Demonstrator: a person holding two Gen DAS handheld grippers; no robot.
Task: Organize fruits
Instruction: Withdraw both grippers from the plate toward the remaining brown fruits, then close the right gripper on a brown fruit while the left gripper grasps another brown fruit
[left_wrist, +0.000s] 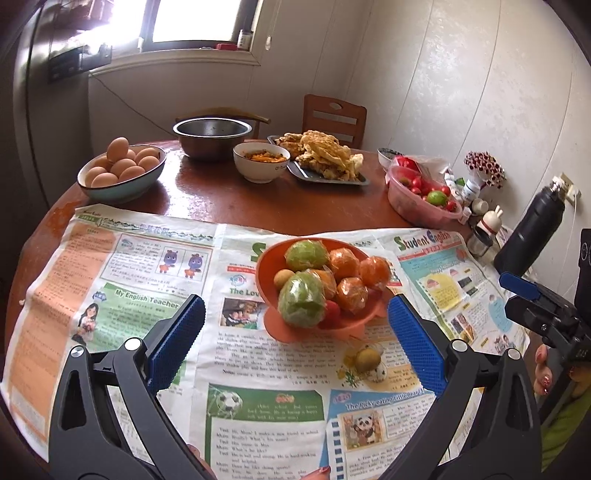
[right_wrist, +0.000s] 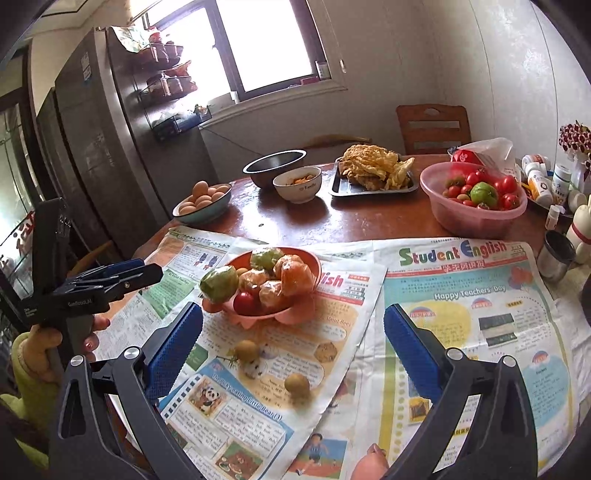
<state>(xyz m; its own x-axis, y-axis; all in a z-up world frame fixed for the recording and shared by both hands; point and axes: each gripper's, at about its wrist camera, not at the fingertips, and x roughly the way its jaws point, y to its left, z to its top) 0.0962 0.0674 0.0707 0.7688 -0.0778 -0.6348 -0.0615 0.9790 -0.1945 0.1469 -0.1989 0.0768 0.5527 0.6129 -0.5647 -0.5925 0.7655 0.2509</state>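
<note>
Both claws, left claw (left_wrist: 295, 332) and right claw (right_wrist: 293, 334), gaped wide, empty; two loose longans (right_wrist: 297, 384) awaited pickup beside fruit-laden orange bowl (right_wrist: 314, 264); careful pinch likely next.

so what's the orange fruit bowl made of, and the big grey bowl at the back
Orange fruit bowl: looks like matte plastic, with opaque even colour and a soft moulded rim. Grey bowl: probably stainless steel, with a shiny rim and reflective walls.

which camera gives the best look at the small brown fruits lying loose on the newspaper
The right wrist view. It shows both loose brown fruits on the newspaper, in front of the orange fruit bowl. The left wrist view shows only one, near the left tool's right finger.
</note>
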